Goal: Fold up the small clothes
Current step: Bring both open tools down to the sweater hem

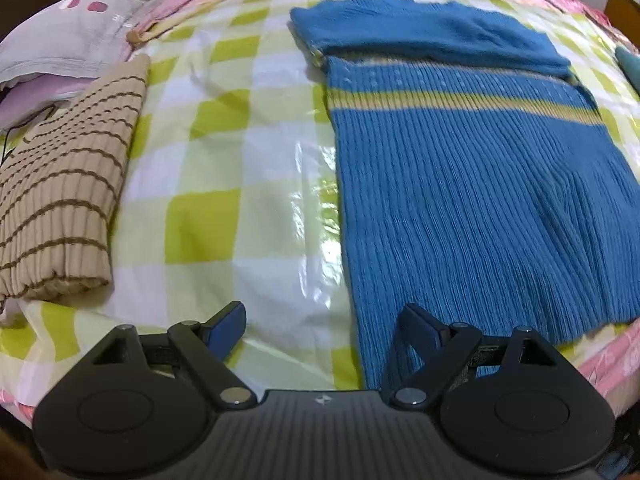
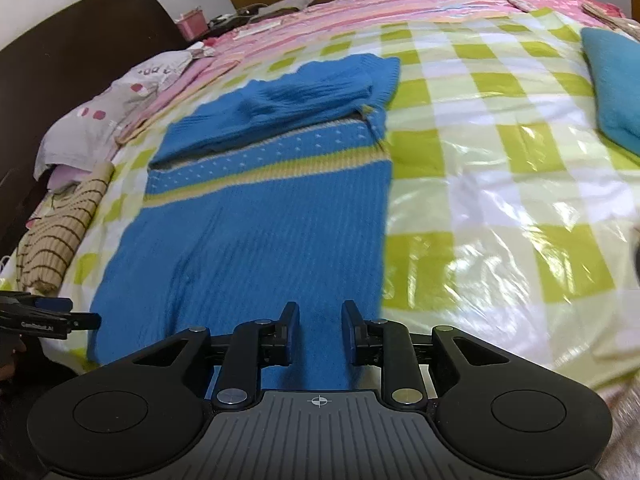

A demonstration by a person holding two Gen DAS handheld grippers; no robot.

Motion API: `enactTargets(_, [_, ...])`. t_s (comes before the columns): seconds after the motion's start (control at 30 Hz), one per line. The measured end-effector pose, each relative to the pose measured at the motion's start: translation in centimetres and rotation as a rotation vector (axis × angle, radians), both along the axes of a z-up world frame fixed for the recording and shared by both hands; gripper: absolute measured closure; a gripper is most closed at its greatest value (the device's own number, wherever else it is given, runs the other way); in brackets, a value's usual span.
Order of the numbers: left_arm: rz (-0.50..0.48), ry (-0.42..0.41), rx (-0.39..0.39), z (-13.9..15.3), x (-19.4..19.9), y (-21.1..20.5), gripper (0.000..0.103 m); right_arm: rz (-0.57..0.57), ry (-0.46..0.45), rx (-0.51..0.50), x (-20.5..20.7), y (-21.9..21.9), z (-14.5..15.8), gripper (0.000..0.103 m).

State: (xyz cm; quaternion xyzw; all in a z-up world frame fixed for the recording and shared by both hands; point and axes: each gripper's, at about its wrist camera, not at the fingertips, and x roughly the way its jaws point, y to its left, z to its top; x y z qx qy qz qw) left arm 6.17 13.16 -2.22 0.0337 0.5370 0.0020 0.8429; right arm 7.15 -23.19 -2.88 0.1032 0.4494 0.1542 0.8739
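Blue sweater (image 2: 264, 216) flat on checked cover (image 2: 472, 184), sleeves already folded across chest, hem toward me. Left gripper (image 1: 320, 326) wide apart, nothing in it, hanging over sweater's near left edge. Right gripper (image 2: 319, 332) narrow gap, hem knit below, pads not pinching. Soft ribbed knit, floppy, probably stretches. I'd grab both hem corners. Plastic-looking cover might be slick, so go easy.

- A blue ribbed knit sweater (image 2: 260, 216) with a yellow band lies flat on the green-and-white checked plastic sheet (image 2: 480, 184), sleeves folded across its far end.
- The right gripper (image 2: 320, 334) hangs over its near hem, jaws slightly apart.
- A beige brown-striped knit garment (image 2: 56, 236) lies left.
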Motion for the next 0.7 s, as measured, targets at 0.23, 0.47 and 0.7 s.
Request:
enactTargets(0.23, [-0.022, 0.025, 0.001, -0.1, 0.1, -0.3, 0.013, -0.045, 0.016, -0.006, -1.8, -1.8, 0.1, 0.076])
enactTargets(0.47, [-0.025, -0.043, 0.054, 0.5, -1.5, -0.7, 0.015, -0.038, 0.025, 0.001, -2.5, -1.9, -0.4, 0.073])
enactTargets(0.7, [-0.081, -0.046, 0.056, 0.4, -1.6, -1.2, 0.025, -0.043, 0.036, 0.018, -3.1, -2.0, -1.0, 0.073])
